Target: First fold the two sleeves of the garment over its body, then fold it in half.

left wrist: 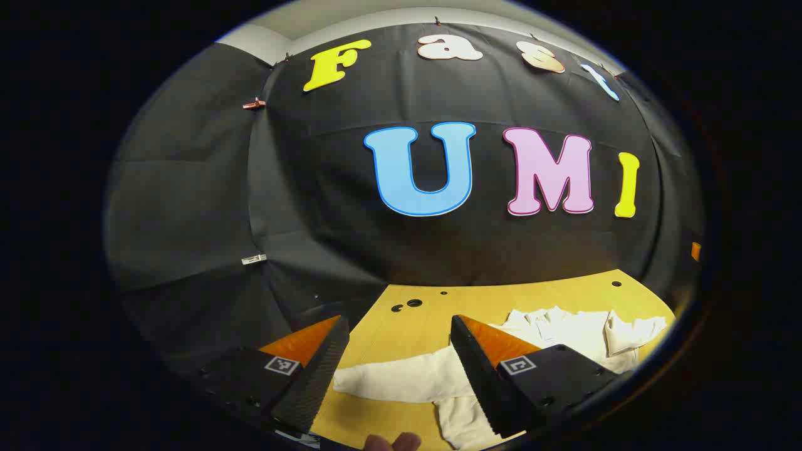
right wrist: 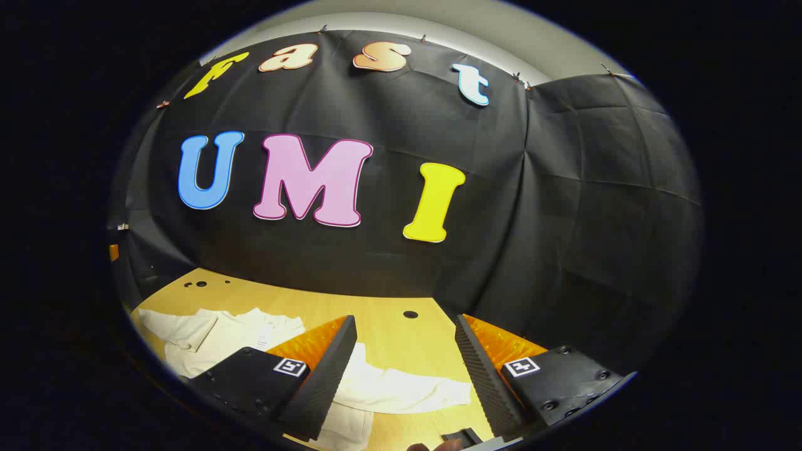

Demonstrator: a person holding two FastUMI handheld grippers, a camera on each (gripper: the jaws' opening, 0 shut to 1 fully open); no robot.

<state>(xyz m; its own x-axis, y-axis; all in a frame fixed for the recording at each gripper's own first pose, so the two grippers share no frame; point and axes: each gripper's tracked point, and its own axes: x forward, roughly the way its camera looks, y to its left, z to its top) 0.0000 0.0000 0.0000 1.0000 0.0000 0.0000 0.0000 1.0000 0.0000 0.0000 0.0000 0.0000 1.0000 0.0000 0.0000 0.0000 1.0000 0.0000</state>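
A cream long-sleeved garment [left wrist: 576,332] lies flat on the yellow wooden table [left wrist: 401,329]. In the left gripper view one sleeve [left wrist: 401,379] stretches toward the table's left side, passing between the fingers of my left gripper [left wrist: 398,347], which hovers open above it. In the right gripper view the garment's body [right wrist: 232,338] lies at the lower left and its other sleeve [right wrist: 407,389] reaches right, under my open right gripper [right wrist: 407,347]. Neither gripper holds any cloth.
The black cloth wall stands close behind the table. Small round holes [left wrist: 413,303] dot the tabletop near its far edge, with another hole [right wrist: 410,314] in the right gripper view. A fingertip [left wrist: 391,441] shows at the bottom edge of the left gripper view.
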